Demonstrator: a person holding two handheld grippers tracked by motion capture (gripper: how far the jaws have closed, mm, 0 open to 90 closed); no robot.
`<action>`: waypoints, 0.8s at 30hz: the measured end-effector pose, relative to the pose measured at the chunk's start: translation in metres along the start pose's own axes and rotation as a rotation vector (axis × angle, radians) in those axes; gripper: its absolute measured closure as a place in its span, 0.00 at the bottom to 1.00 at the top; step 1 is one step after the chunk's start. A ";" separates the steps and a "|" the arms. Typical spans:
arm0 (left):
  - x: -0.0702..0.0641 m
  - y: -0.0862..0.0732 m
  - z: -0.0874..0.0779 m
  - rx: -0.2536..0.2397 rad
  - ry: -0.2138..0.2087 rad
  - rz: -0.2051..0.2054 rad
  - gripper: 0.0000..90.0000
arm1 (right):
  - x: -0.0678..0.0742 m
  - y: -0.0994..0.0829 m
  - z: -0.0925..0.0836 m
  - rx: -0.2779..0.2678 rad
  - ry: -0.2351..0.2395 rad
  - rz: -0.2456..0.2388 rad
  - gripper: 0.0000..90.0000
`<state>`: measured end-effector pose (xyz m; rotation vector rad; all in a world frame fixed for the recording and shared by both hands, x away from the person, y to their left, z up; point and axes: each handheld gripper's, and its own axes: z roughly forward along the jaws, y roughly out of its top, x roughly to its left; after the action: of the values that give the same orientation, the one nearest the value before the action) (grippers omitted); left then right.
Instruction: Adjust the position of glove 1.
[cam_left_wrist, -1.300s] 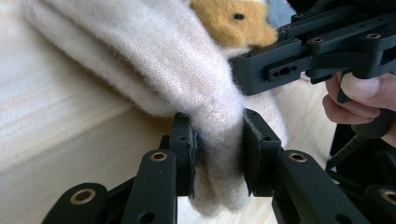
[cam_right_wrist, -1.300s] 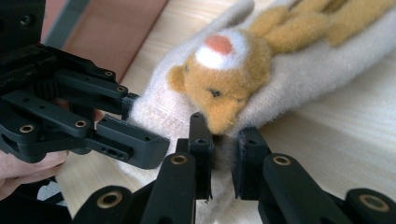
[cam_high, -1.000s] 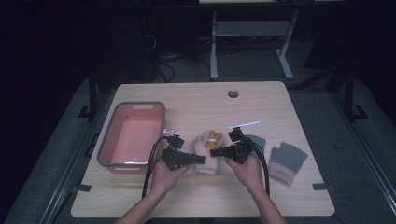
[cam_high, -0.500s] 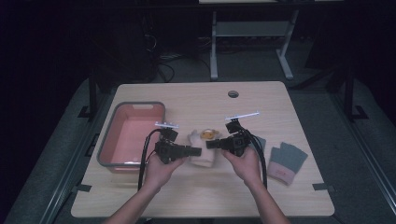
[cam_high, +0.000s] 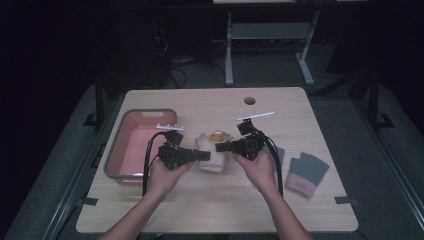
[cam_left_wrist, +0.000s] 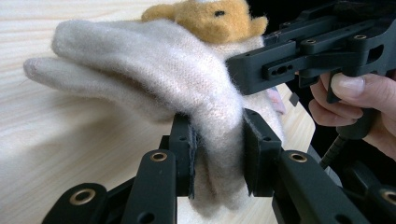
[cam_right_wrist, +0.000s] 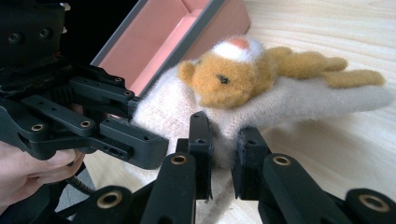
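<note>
A cream woolly glove (cam_high: 212, 155) with an orange plush animal (cam_high: 217, 136) on its back hangs between my two grippers, just above the wooden table (cam_high: 210, 205). My left gripper (cam_high: 205, 155) is shut on the glove's cuff edge (cam_left_wrist: 219, 154), the wool bunched between its pads. From the other side my right gripper (cam_high: 220, 148) is shut on the same cuff (cam_right_wrist: 223, 149). In the right gripper view the plush animal (cam_right_wrist: 233, 74) lies on top of the glove, the fingers pointing away to the right.
A pink tub with a grey rim (cam_high: 135, 145) stands at the table's left, close behind the left hand. Two grey and pink gloves (cam_high: 305, 172) lie at the right. A round cable hole (cam_high: 249, 100) sits near the far edge.
Both grippers have risen and drawn slightly apart, lifting the cream glove off the table and stretching its cuff between them.
</note>
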<state>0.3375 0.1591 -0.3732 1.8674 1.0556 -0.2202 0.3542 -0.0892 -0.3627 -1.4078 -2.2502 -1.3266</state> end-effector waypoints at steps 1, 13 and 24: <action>0.000 0.002 -0.003 0.000 0.004 0.004 0.76 | 0.002 0.003 0.001 -0.003 0.000 -0.007 0.89; 0.004 0.011 -0.020 -0.022 0.007 -0.004 0.76 | 0.014 0.020 0.004 -0.005 0.016 -0.032 0.89; 0.004 0.017 -0.027 -0.026 0.009 0.000 0.76 | 0.020 0.028 0.004 -0.003 0.017 -0.044 0.89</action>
<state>0.3446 0.1800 -0.3497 1.8469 1.0596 -0.1975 0.3674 -0.0690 -0.3376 -1.3510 -2.2816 -1.3501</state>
